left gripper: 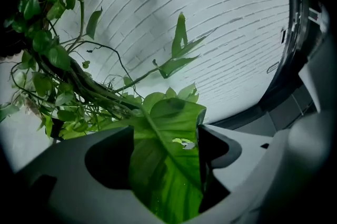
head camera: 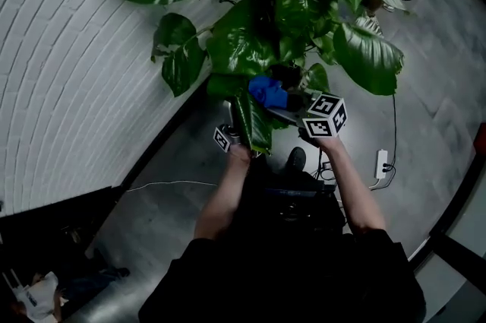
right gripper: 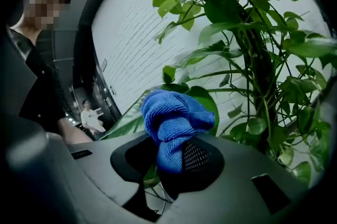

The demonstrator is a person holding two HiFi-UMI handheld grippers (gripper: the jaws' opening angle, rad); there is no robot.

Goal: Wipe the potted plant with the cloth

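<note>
- While the person stands over the potted plant (head camera: 250, 33) in the head view, both forearms reach up into its lower leaves. The left gripper (head camera: 231, 133) sits under one hanging leaf (head camera: 250, 124) on the plant's near side, with only its marker cube showing clearly
- In that same view the right gripper (head camera: 292, 110) comes in just right of that leaf. It carries a bunched blue cloth (head camera: 267, 91) that lies against the foliage, close to the plant's dark central stem
- A white brick wall (head camera: 68, 71) curves behind and left of the plant. Grey floor (head camera: 448, 86) spreads to the plant's right, and a white power strip (head camera: 381, 162) lies on it, apart from the plant
- In the left gripper view the jaws stand wide apart with the big leaf (left gripper: 168, 175) lying lengthwise between them. Its right edge sits at the right-hand jaw and a dark gap shows beside the left-hand one, so the leaf is not pinched. The plant's thin vines (left gripper: 58, 86) trail up and to the left against the wall (left gripper: 221, 22)
- In the right gripper view the jaws are clamped on the cloth (right gripper: 176, 123), which bulges out in front of them in a knot, just before a broad leaf. The plant's stems and leaves (right gripper: 258, 59) rise to the right of the cloth
- Another person in light clothing (right gripper: 90, 116) stands well away from the plant, small in the dark background on the left
</note>
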